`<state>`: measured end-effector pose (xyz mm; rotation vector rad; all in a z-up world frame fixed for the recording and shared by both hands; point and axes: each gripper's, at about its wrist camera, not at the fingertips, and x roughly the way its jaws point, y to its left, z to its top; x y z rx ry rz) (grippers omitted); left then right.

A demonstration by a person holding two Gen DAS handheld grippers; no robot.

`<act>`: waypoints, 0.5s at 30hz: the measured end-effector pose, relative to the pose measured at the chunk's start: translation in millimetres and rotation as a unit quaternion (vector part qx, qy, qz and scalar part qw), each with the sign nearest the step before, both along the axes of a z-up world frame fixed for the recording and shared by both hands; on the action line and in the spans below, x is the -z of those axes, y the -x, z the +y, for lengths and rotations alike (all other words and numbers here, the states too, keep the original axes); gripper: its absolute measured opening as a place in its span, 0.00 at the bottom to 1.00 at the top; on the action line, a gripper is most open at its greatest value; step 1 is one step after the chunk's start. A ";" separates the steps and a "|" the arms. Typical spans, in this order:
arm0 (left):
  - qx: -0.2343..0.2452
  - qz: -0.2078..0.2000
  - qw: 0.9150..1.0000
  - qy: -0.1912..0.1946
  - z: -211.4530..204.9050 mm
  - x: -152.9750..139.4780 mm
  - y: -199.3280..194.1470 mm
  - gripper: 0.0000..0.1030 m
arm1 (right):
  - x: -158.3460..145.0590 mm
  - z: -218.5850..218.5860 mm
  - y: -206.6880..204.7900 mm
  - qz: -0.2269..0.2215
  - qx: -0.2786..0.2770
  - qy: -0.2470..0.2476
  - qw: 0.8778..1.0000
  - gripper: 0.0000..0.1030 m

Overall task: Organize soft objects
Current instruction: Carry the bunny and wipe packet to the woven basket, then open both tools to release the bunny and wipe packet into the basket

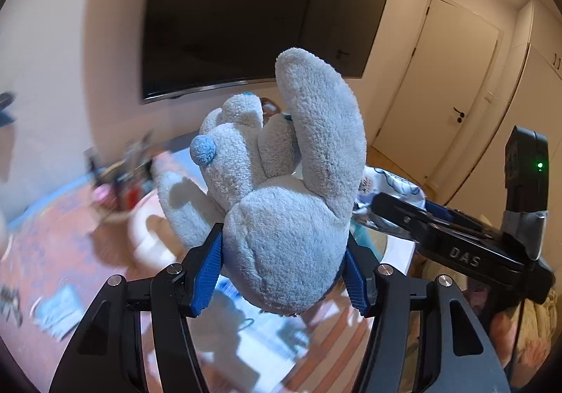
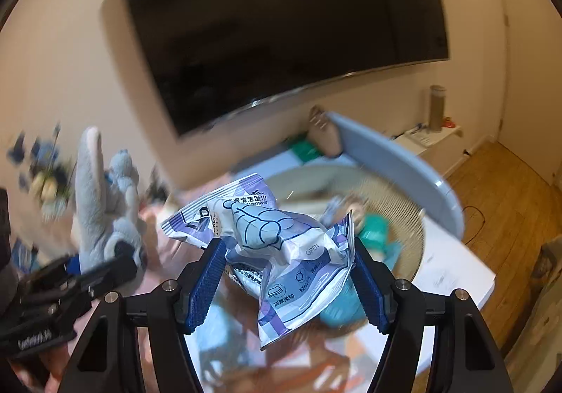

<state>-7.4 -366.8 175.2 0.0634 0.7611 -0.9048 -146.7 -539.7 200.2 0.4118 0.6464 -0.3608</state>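
My left gripper (image 1: 282,266) is shut on a grey plush bunny (image 1: 281,182) with a blue nose, held up in the air with its long ear pointing up. The bunny also shows at the left of the right wrist view (image 2: 102,203). My right gripper (image 2: 286,277) is shut on a crumpled white and purple wet wipes pack (image 2: 281,252), held above a round woven basket (image 2: 404,217). The right gripper appears in the left wrist view (image 1: 365,203) just right of the bunny.
A large dark TV (image 1: 253,13) hangs on the wall ahead. The basket holds teal soft items (image 2: 376,228) and stands on a white table (image 2: 456,273) beside a grey-blue lid (image 2: 397,161). A blurred patterned surface with small items (image 1: 116,182) lies to the left. Doors (image 1: 446,87) are at right.
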 end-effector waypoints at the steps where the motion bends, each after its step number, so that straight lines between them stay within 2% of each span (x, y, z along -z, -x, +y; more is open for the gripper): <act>1: 0.001 0.005 1.000 -0.001 -11.1 -0.1 -6.6 0.56 | 0.1 -10.7 -3.9 -0.003 0.016 -0.004 1.000 0.66; 5: 0.010 0.011 1.000 -0.007 -43.6 4.1 -22.5 0.57 | 5.1 -40.7 -21.0 0.000 0.056 -0.012 0.998 0.67; 10: 0.023 0.018 0.999 -0.022 -82.1 16.3 -30.2 0.57 | 19.5 -67.0 -44.6 0.023 0.081 -0.022 0.996 0.67; 12: 0.014 0.008 0.999 -0.032 -91.8 20.6 -34.5 0.60 | 26.6 -78.3 -51.4 0.024 0.086 -0.034 0.995 0.69; 13: 0.001 -0.003 0.999 -0.042 -96.9 23.7 -36.3 0.63 | 29.7 -83.1 -54.2 0.026 0.085 -0.041 0.995 0.70; 14: -0.004 -0.005 0.999 -0.047 -102.3 27.0 -38.6 0.73 | 32.6 -86.5 -55.8 0.031 0.081 -0.048 0.995 0.70; 15: -0.002 0.002 0.999 -0.051 -105.8 29.1 -42.0 0.77 | 36.1 -89.9 -56.8 0.037 0.076 -0.055 0.995 0.70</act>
